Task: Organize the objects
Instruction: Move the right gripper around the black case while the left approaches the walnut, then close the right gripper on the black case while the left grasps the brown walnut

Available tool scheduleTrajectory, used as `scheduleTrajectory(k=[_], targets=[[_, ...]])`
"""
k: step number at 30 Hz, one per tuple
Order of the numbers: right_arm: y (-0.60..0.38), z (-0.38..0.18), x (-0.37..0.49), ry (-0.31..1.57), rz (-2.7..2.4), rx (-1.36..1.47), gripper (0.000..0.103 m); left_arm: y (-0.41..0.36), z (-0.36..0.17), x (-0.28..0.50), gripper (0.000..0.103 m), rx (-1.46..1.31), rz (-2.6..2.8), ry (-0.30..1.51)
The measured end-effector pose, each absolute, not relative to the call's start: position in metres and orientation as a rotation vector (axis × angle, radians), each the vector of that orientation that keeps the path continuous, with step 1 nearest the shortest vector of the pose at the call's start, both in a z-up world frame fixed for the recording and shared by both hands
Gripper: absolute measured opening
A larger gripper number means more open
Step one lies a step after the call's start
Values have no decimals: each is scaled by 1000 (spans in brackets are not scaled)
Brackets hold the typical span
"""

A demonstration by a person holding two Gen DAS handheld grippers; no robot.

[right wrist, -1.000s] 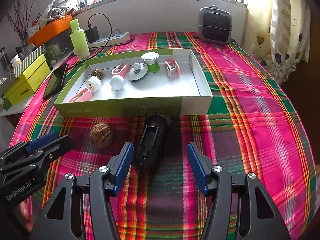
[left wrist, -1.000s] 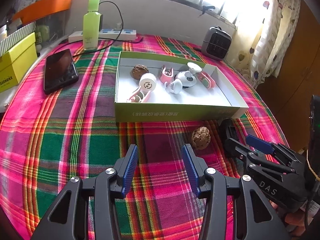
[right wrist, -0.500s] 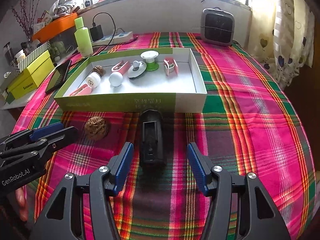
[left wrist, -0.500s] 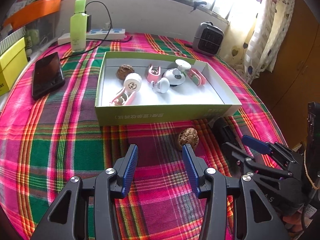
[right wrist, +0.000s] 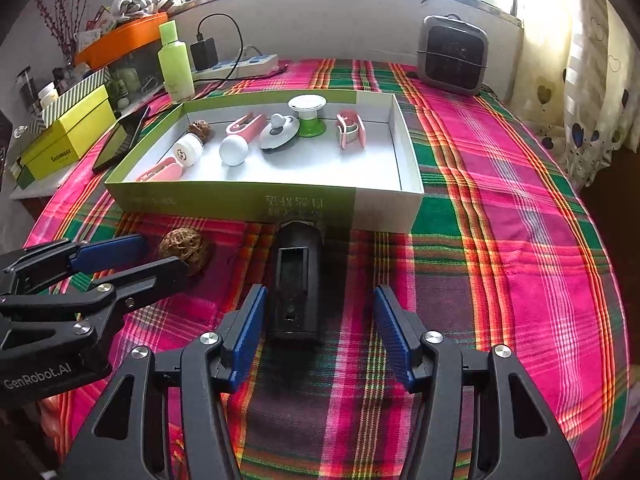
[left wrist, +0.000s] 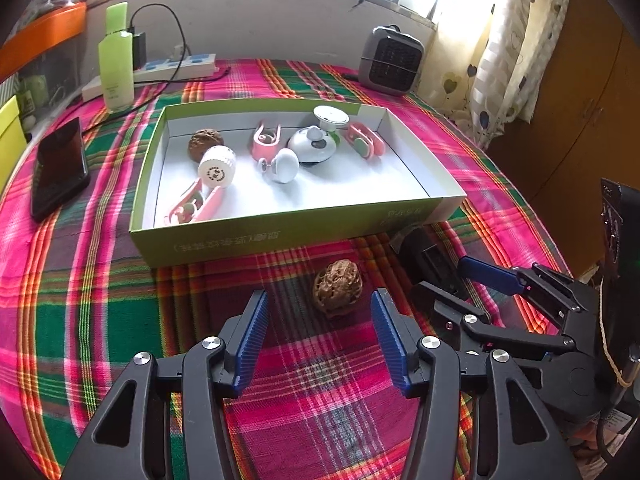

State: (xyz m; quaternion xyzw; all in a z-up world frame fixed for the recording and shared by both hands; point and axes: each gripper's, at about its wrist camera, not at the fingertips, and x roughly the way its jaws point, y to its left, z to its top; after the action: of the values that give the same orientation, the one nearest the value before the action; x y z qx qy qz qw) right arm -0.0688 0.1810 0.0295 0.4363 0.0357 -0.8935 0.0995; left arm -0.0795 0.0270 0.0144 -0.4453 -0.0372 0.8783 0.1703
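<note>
Inside the shallow green-and-white cardboard tray (left wrist: 280, 236): one wrinkled brown walnut (left wrist: 205, 143), pink plastic clips, white rounded knobs, all already sorted. Outside on the pink-and-green plaid tablecloth (left wrist: 100, 300), just before the tray's near wall: a second ridged brown walnut (left wrist: 338, 286) and a matte black boxy device (right wrist: 296, 280), apparently the last two to go in. Left gripper (left wrist: 318, 320) spread wide, walnut just ahead between its ribbed blue pads, untouched. Right gripper (right wrist: 318, 316) likewise wide, straddling the device's near end, no contact visible.
</note>
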Motion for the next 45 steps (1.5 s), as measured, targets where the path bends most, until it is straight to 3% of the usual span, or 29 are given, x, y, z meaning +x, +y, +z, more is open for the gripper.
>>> scheduleTrajectory(k=[18,30,45], targets=[[191,31,-74,86,-2616,1269,39,44,11,-86,51,-1281,2554,-26],[190,31,-74,98,-2598,1258,29,45,10,-85,30,-1284,2587,-11],[192,31,-74,79,-2582,1250,29,45,11,-84,27,-1277,2590,-13]])
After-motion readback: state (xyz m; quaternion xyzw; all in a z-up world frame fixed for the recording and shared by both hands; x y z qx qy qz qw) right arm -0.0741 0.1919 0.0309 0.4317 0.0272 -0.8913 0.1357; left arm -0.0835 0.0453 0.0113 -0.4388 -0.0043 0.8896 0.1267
